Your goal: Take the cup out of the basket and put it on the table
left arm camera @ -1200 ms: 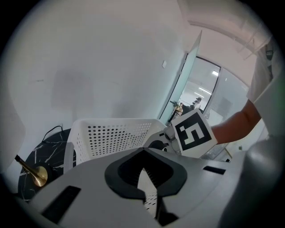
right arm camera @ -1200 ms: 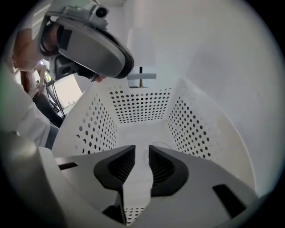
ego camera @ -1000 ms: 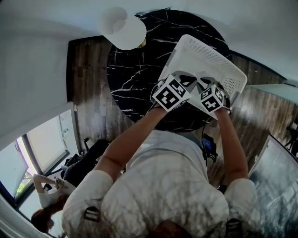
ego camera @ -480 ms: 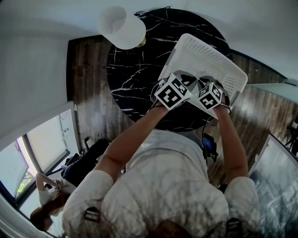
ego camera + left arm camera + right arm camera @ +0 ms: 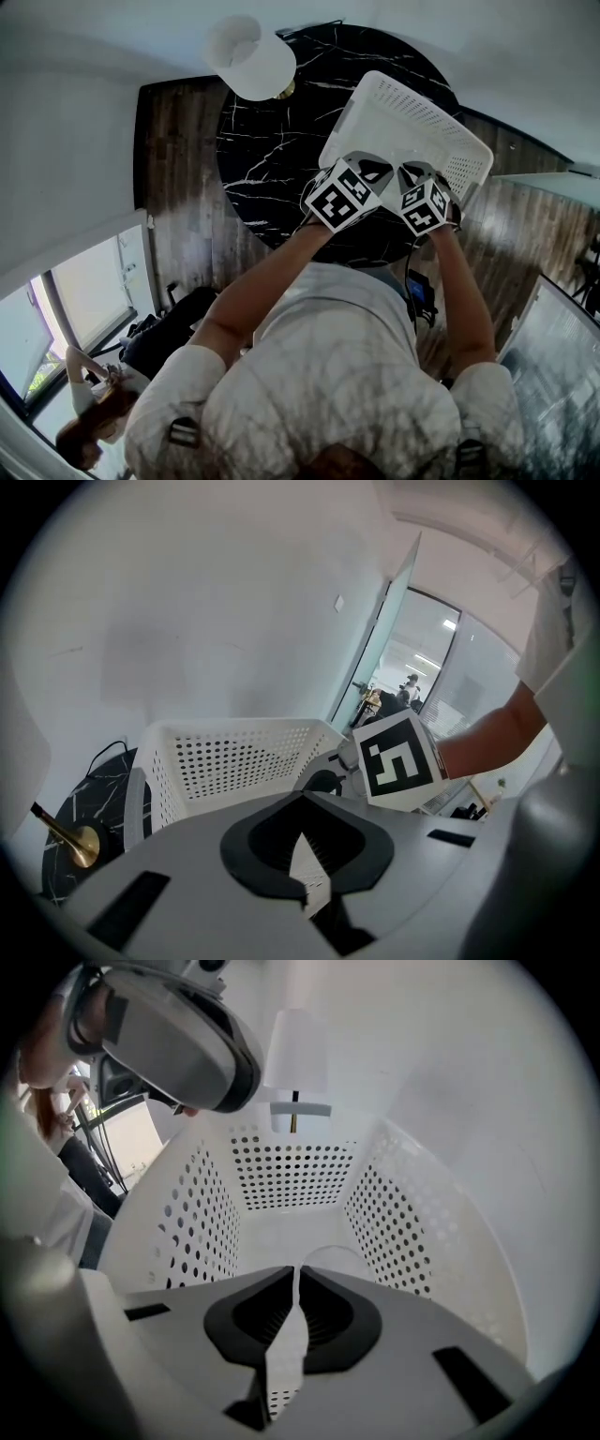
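Note:
A white perforated basket (image 5: 412, 112) rests on the right side of the round black marble table (image 5: 272, 159). Both grippers are at its near edge. My left gripper (image 5: 373, 169) is at the near left corner, its jaws (image 5: 305, 855) shut on a thin strip of the basket's wall (image 5: 234, 761). My right gripper (image 5: 412, 174) looks into the basket (image 5: 291, 1171), its jaws (image 5: 292, 1307) closed on the near wall. Just past the jaws, the faint rim of a clear cup (image 5: 337, 1252) shows on the basket's floor. The head view does not show the cup.
A white table lamp (image 5: 248, 56) stands at the table's far left edge; its brass base (image 5: 61, 834) shows in the left gripper view. Dark wood floor surrounds the table. A person (image 5: 94, 422) is at the lower left by a window.
Both grippers and the basket have shifted slightly, the basket's near edge moving a little with them. Both grips are unchanged.

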### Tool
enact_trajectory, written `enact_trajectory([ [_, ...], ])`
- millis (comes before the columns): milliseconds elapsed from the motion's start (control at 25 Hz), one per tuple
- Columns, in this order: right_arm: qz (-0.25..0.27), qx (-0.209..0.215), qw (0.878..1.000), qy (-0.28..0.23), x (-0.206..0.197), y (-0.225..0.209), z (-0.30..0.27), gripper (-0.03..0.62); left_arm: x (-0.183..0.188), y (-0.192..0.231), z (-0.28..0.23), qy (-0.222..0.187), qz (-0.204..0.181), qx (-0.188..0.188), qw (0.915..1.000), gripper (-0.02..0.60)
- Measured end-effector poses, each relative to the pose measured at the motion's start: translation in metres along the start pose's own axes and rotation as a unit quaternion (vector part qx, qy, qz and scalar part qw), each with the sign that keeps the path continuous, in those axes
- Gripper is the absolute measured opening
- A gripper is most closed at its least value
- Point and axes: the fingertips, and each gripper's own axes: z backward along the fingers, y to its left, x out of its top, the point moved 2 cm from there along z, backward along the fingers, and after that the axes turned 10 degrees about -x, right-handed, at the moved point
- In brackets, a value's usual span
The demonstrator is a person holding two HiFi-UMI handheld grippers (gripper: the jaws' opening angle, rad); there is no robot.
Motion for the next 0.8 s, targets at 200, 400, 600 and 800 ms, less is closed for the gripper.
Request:
enact_trajectory([
  [200,-0.018,-0.031,0.999,-0.032,0.012,-0.006,0.036,0.026,0.002,-0.015,0.014,-0.02,-0.007,0.01,0.9997,0.006],
  [400,-0.036,-0.057,0.995,-0.073,0.031,-0.011,0.08,0.026,0.009,-0.034,0.033,-0.056,-0.026,0.025,0.9978,0.006],
  [600,-0.04,-0.087,0.989,-0.115,0.049,-0.01,0.129,0.027,0.016,-0.058,0.053,-0.089,-0.043,0.039,0.9943,0.006],
  [800,-0.051,-0.105,0.982,-0.15,0.063,-0.005,0.179,0.028,0.026,-0.082,0.075,-0.124,-0.056,0.046,0.9896,0.006],
])
